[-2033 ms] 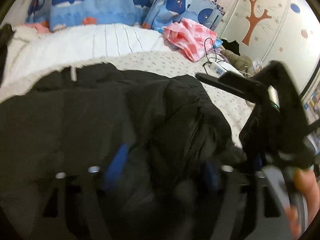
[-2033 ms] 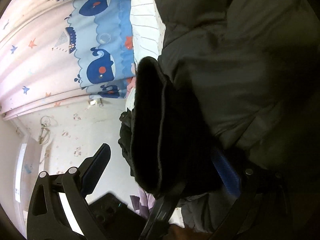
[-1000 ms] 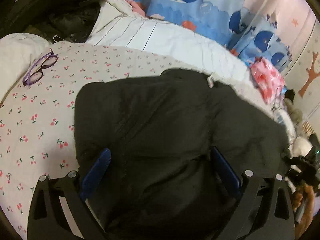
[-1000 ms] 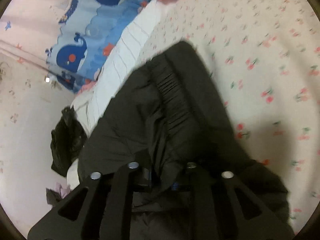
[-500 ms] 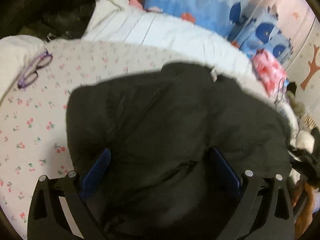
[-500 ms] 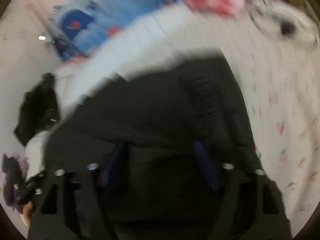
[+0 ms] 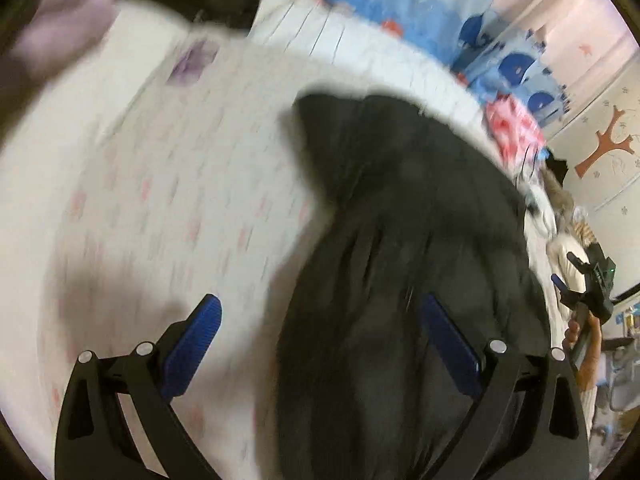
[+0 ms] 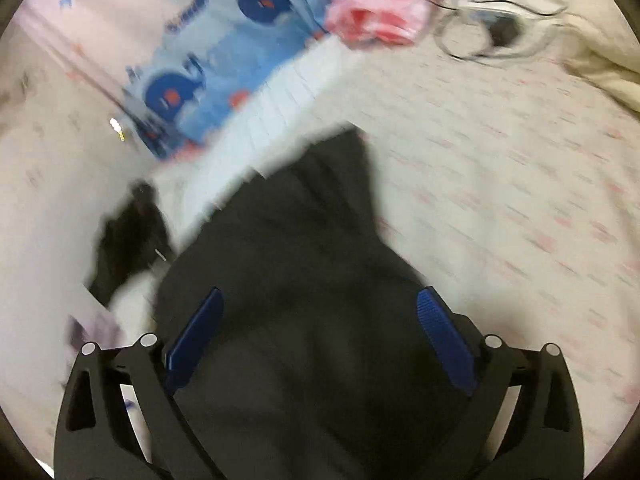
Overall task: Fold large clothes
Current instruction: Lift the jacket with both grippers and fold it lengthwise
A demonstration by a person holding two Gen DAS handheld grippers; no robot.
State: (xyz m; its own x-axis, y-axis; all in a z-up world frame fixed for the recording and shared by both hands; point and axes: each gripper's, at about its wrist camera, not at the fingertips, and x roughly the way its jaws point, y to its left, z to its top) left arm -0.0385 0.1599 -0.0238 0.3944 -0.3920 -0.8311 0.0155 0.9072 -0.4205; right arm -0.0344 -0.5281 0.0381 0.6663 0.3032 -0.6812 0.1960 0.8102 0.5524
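Observation:
A black padded jacket [image 7: 400, 220] lies folded lengthwise on the flowered bed sheet [image 7: 160, 200]. My left gripper [image 7: 320, 320] is open above the jacket's left edge, one finger over the sheet and one over the cloth, holding nothing. In the right wrist view the jacket [image 8: 300, 260] fills the lower middle. My right gripper [image 8: 320, 308] hovers over it with its jaws opening wide, and the cloth lies below the pads without being pinched. The right gripper [image 7: 568, 272] also shows at the far right of the left wrist view, held by a hand. Both views are blurred.
Blue whale-print bedding [image 8: 224, 64] and a white striped cover [image 7: 340, 40] lie along the far side. A pink cloth [image 8: 376, 12], cables with a white power strip [image 8: 500, 4] and a cream blanket [image 8: 600, 40] sit at one end. Dark clothes [image 8: 128, 236] hang off the bed's edge.
The right gripper let go of the jacket and opened wide, drawing back from it. The left view swung left, so the jacket now sits to its right and sheet fills the left.

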